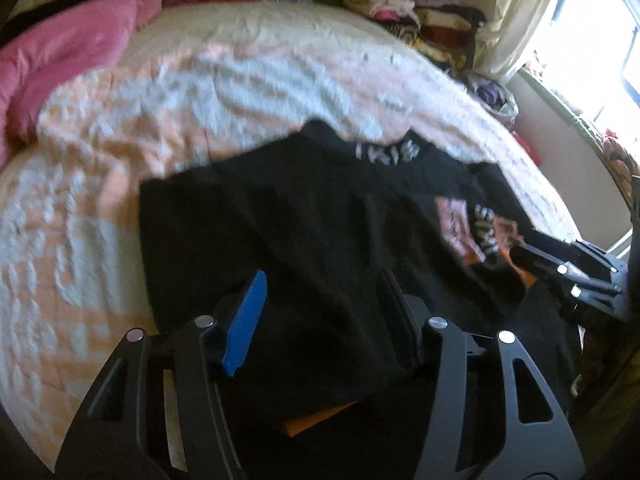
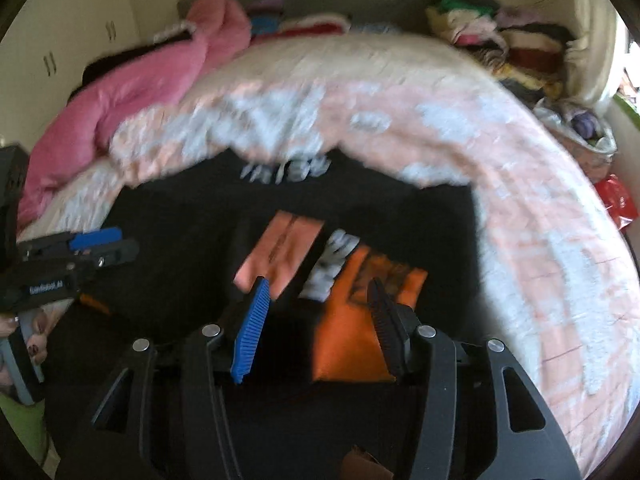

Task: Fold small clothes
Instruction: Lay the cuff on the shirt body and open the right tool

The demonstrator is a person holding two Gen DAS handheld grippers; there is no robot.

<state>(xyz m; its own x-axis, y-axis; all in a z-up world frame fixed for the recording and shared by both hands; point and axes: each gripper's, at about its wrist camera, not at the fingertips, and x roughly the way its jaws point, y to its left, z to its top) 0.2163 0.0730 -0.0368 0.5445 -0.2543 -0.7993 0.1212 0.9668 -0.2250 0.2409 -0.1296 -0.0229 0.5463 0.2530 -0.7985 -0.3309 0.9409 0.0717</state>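
The black shirt (image 1: 304,220) is spread on the bedspread (image 1: 120,128), left gripper (image 1: 324,316) and right gripper (image 2: 320,320) half spread and empty above its near hem, which should be pinched evenly.

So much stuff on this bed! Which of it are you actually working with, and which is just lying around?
In use:
- black T-shirt with orange and pink print, spread on the bedspread
- left tool, over the shirt
- right tool, over the print

Just lying about:
- pink blanket
- stack of folded clothes at the far corner
- curtain
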